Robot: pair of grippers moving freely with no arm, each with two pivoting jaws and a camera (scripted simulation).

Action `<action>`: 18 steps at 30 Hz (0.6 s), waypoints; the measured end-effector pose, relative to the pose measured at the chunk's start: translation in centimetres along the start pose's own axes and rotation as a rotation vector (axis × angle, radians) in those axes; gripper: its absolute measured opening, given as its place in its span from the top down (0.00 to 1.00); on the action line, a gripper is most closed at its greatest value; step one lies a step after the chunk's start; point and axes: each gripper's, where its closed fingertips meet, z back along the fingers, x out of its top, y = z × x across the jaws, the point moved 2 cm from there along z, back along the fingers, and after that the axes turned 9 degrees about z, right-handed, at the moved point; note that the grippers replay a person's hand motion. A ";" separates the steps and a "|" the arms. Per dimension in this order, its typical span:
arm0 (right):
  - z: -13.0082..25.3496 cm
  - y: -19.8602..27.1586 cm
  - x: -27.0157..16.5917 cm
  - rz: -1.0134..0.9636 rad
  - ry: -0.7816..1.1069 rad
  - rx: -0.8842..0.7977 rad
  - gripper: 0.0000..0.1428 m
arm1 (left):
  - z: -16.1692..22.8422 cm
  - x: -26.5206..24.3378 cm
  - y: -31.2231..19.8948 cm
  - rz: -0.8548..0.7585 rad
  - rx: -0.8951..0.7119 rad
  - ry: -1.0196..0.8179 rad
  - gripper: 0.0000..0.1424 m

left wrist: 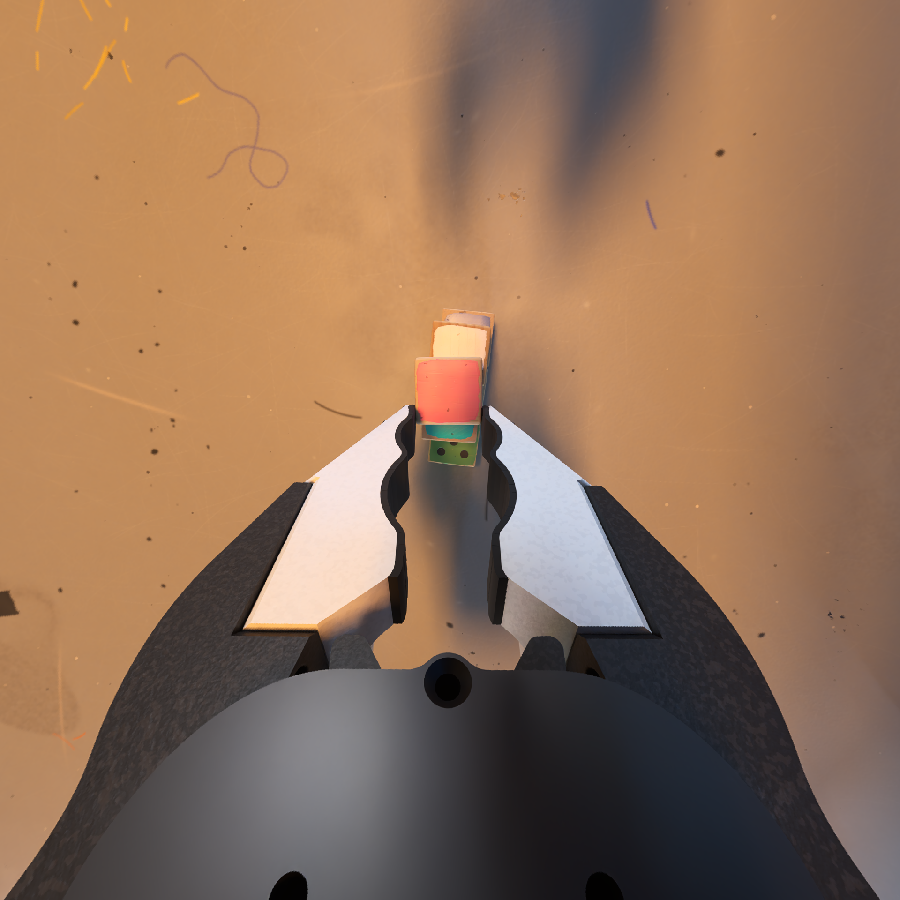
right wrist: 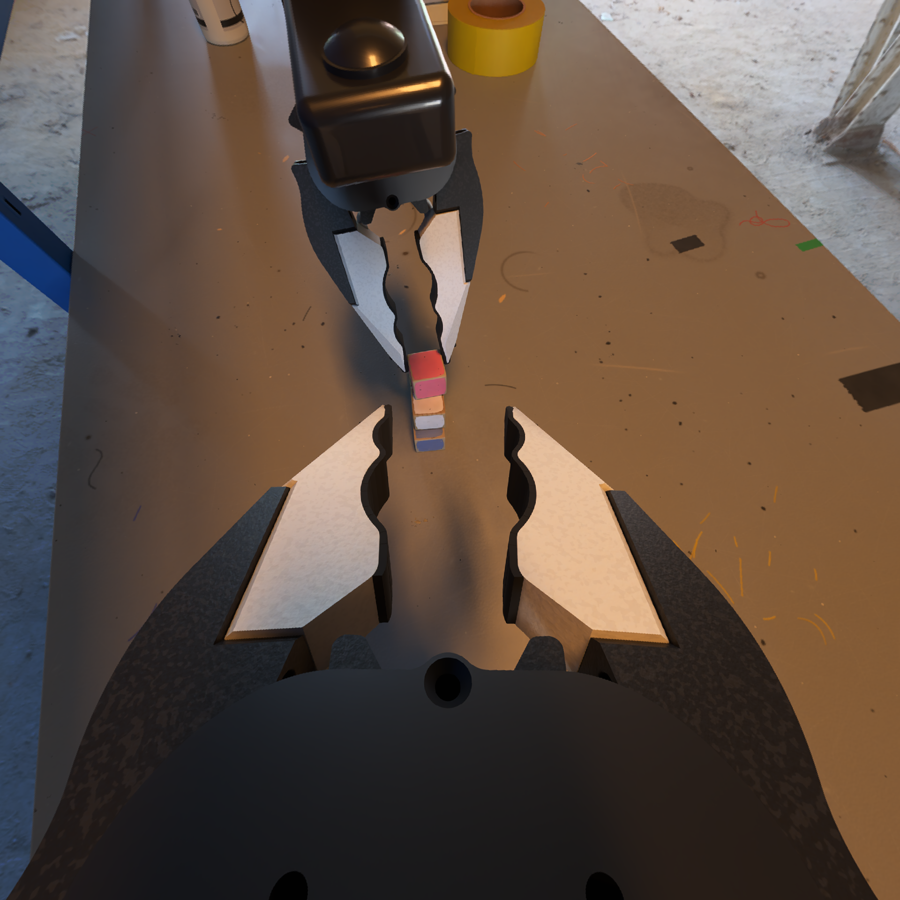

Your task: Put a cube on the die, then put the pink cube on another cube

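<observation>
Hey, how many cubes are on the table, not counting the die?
4. The pink cube is between the fingers of the left gripper, over the teal cube on the green die; the cream cube and the grey cube sit just beyond. Others may be hidden.

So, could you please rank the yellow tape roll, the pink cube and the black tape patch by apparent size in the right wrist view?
1. yellow tape roll, though cropped
2. black tape patch, also cropped
3. pink cube

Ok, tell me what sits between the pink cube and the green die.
In the left wrist view, a teal cube lies between them: the pink cube, held by the left gripper, sits above it, and the green die below.
</observation>
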 end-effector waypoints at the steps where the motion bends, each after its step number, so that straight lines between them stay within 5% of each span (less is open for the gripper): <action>1: 0.0 0.0 0.0 0.001 0.000 0.002 0.68 | 0.0 0.0 0.0 0.001 -0.011 -0.004 0.81; 4: -0.1 0.1 -0.1 0.000 0.004 0.007 0.68 | 0.0 0.0 -0.1 0.008 -0.024 -0.002 0.82; 7: -0.1 0.0 -0.2 -0.005 0.005 0.007 0.68 | 0.1 0.1 -0.1 0.010 -0.019 -0.017 0.67; 11: -0.2 -0.1 -0.2 -0.005 0.011 0.007 0.68 | 1.6 0.7 0.1 0.014 -0.007 -0.085 0.66; 18: -0.1 -0.5 0.9 0.027 -0.005 -0.052 0.68 | 10.4 2.6 0.5 0.119 0.168 -0.517 0.73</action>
